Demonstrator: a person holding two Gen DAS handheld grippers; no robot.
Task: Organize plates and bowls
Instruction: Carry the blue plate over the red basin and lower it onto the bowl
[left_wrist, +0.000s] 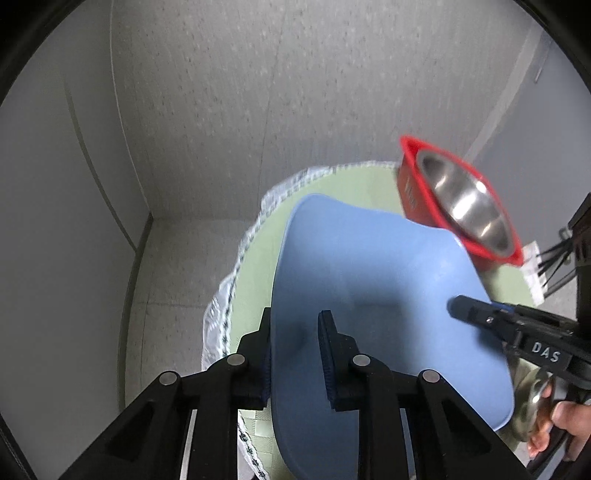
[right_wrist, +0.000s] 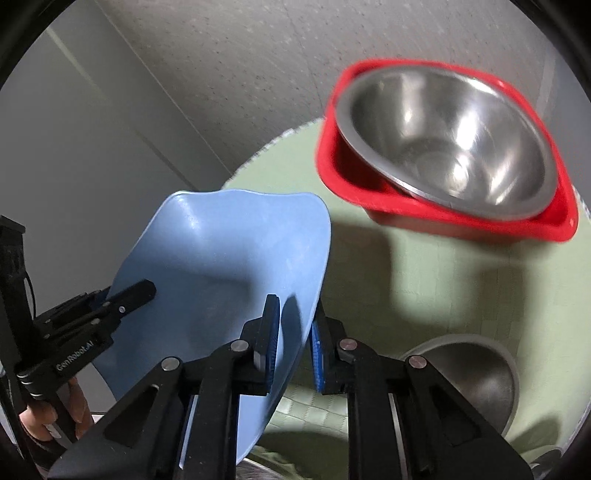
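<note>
A blue plate (left_wrist: 369, 277) hangs tilted above the round green-clothed table (left_wrist: 332, 181), held from both sides. My left gripper (left_wrist: 295, 332) is shut on the plate's left rim, one finger over it and one under. My right gripper (left_wrist: 461, 308) bites the opposite rim. In the right wrist view the right gripper (right_wrist: 295, 326) is shut on the blue plate (right_wrist: 221, 258) at its near edge, and the left gripper (right_wrist: 142, 291) clamps the far left edge. A red basin (right_wrist: 369, 206) with a steel bowl (right_wrist: 450, 140) in it stands at the table's back.
A second steel bowl (right_wrist: 476, 384) sits on the green cloth (right_wrist: 369, 277) near the front right. The red basin (left_wrist: 410, 195) lies just beyond the plate. A grey speckled floor and pale walls surround the table. A hand (right_wrist: 37, 424) grips the left tool.
</note>
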